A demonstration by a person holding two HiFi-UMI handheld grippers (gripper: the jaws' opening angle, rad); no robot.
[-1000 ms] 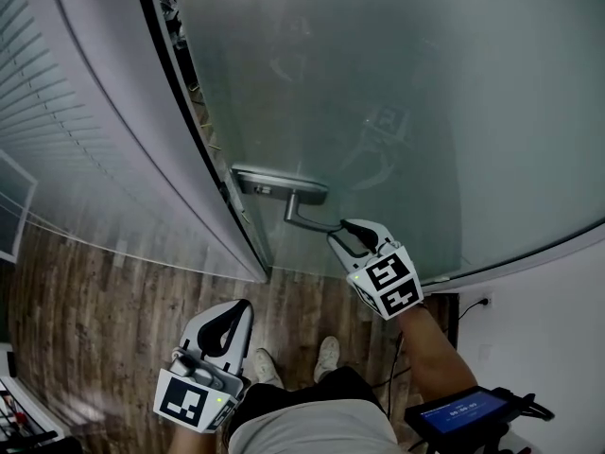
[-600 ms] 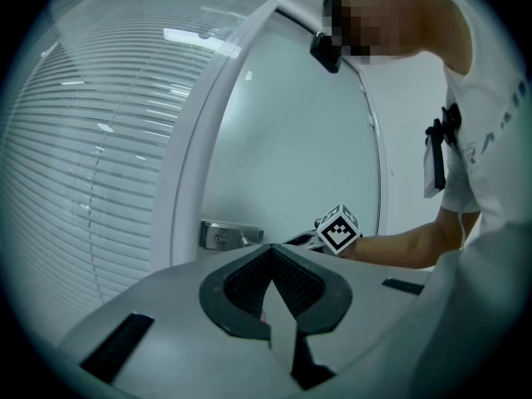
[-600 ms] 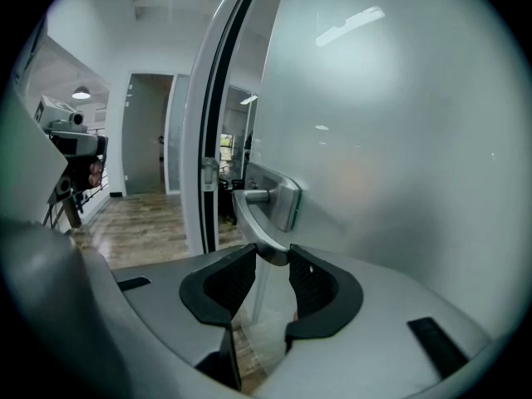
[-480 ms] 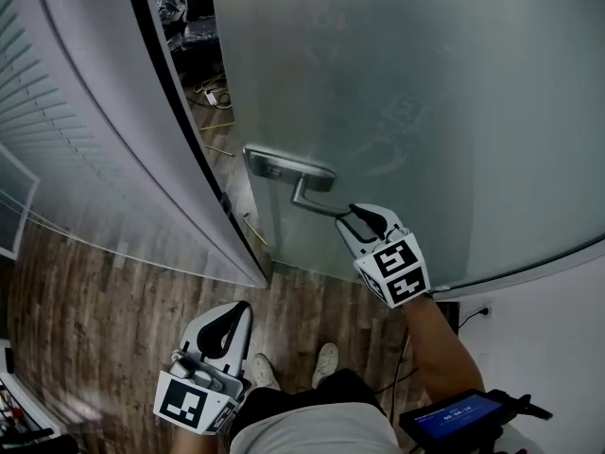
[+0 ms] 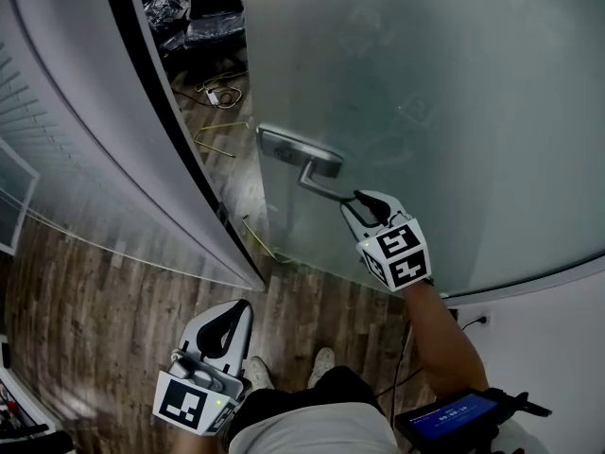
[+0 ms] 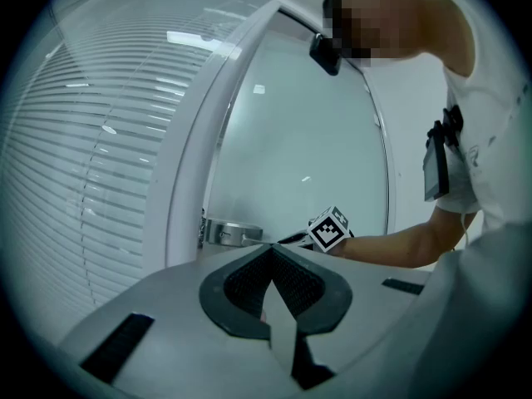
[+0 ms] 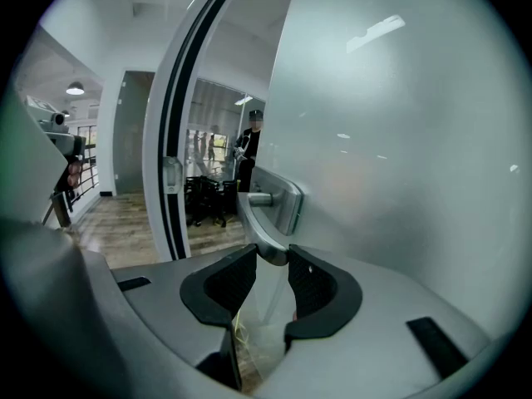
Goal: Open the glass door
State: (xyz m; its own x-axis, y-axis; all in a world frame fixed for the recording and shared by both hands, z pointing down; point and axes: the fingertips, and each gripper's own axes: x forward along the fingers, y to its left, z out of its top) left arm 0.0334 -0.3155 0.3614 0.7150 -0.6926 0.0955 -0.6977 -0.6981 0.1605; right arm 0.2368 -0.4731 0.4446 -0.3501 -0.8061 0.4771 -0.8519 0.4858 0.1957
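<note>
The frosted glass door (image 5: 454, 112) stands ajar, with a dark gap between it and the curved door frame (image 5: 161, 130). Its metal lever handle (image 5: 317, 185) juts from a steel plate (image 5: 298, 151). My right gripper (image 5: 357, 201) is shut on the free end of that lever. In the right gripper view the lever (image 7: 264, 238) sits between the pads of my right gripper (image 7: 273, 256), below the plate (image 7: 278, 202). My left gripper (image 5: 244, 306) hangs low by my body, shut and holding nothing. In its own view my left gripper (image 6: 272, 248) points toward the door.
A frosted, striped glass wall (image 5: 66, 178) curves along the left. Wood flooring (image 5: 104, 329) lies below. Through the gap I see black chairs (image 5: 203, 22) and cables (image 5: 222, 93) on the floor. A person (image 7: 249, 148) stands far inside. A dark screen device (image 5: 454, 414) sits at lower right.
The door has swung further open and the gap at its edge has widened, showing the room beyond. My right gripper moved right and up with the handle. The left gripper looks unchanged.
</note>
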